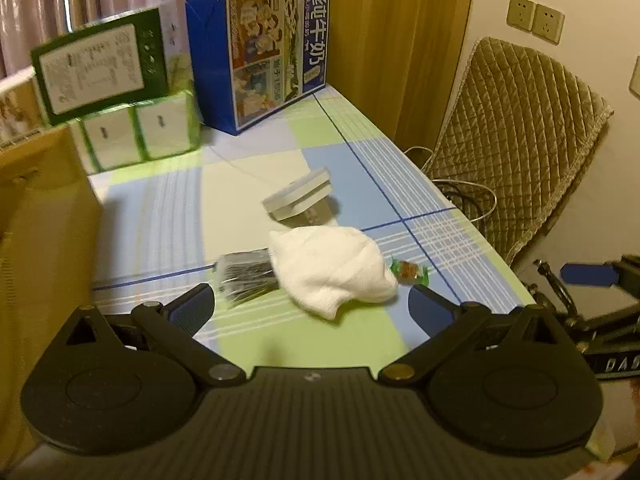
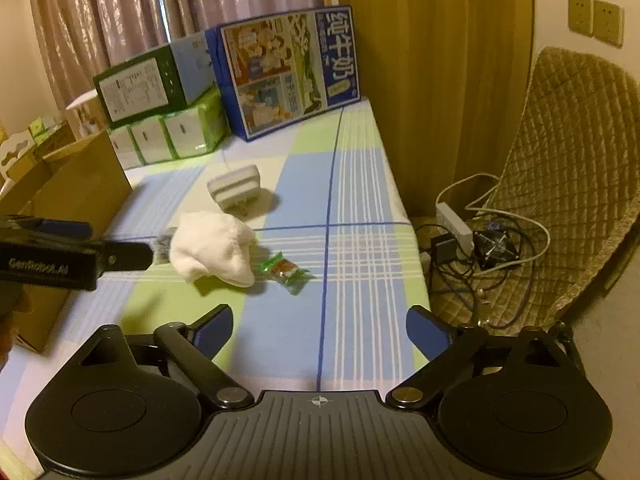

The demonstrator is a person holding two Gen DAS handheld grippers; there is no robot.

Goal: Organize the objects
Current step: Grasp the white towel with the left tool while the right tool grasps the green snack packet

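A white folded towel (image 1: 332, 268) lies near the middle of a table covered in a blue, green and white checked cloth (image 1: 360, 152). Touching the towel's left edge, and partly tucked under it, is a clear packet of dark contents (image 1: 246, 276); what is inside cannot be made out. Just beside the towel's right edge lies a small green-wrapped snack (image 1: 410, 271). Behind the towel, a little apart from it, sits a small white boxy object (image 1: 298, 196), tilted; its kind is unclear.

The left gripper (image 1: 312, 306) hangs low over the near part of the table with its blue-padded jaws spread wide and nothing between them; the towel sits just ahead of the gap. The right gripper (image 2: 320, 330) is likewise spread apart and empty, over the cloth, nearer the table's right edge, with the snack ahead and slightly left of it.

At the far end of the table stands a large blue milk carton box (image 1: 260, 56). Left of it is a green box (image 1: 100, 66) resting on a green-wrapped pack of tissues (image 1: 136, 134). A brown cardboard box (image 1: 44, 208) is at the table's left side. To the right of the table stands a chair with a quilted tan cover (image 2: 572, 184), with a white power strip (image 2: 456, 222) and tangled cables (image 2: 500, 248) on its seat.
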